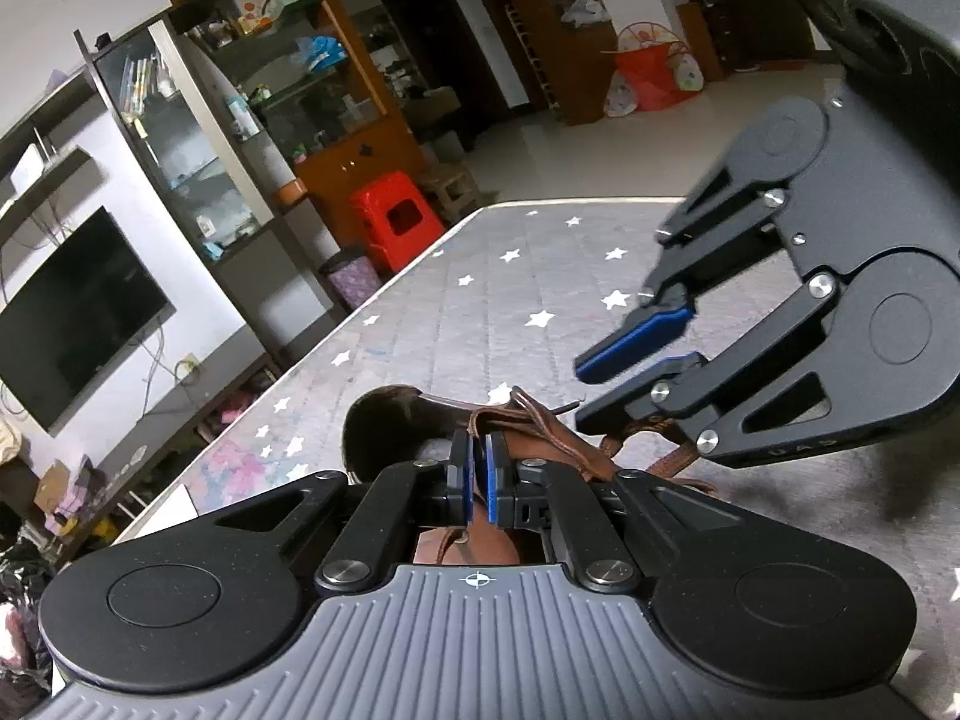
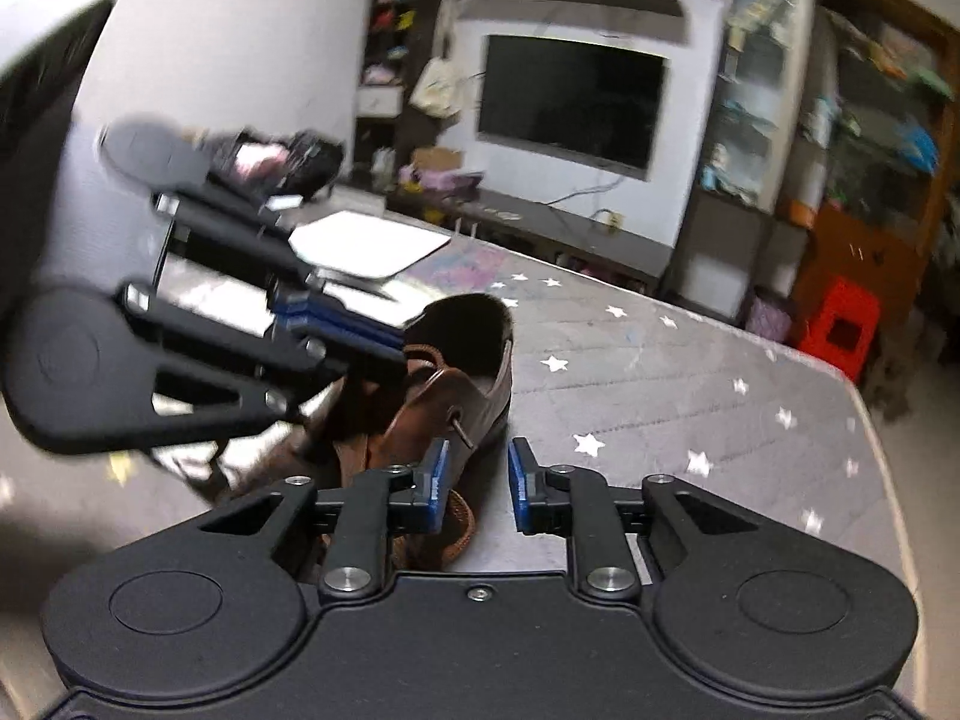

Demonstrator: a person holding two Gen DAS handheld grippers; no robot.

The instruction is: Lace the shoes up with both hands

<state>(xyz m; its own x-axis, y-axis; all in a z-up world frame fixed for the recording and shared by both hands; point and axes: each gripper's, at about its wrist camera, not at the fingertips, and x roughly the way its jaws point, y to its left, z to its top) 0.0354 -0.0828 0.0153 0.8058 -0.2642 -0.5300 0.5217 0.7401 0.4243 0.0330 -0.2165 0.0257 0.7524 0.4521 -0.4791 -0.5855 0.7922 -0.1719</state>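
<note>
Pinching lace (image 1: 478, 420) w/ L fingers (image 1: 478, 478) | R fingers (image 2: 477, 480) released | shoe (image 2: 462, 372) unbranded

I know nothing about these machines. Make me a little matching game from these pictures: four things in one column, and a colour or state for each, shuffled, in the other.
Things:
1. left claw
2. right claw
3. shoe
4. stool

States:
A. red
B. brown, standing on the starry cloth
C. pads nearly together, at the lace
D. open, nothing between its pads

Pairs: 1-C, 2-D, 3-B, 4-A
</note>
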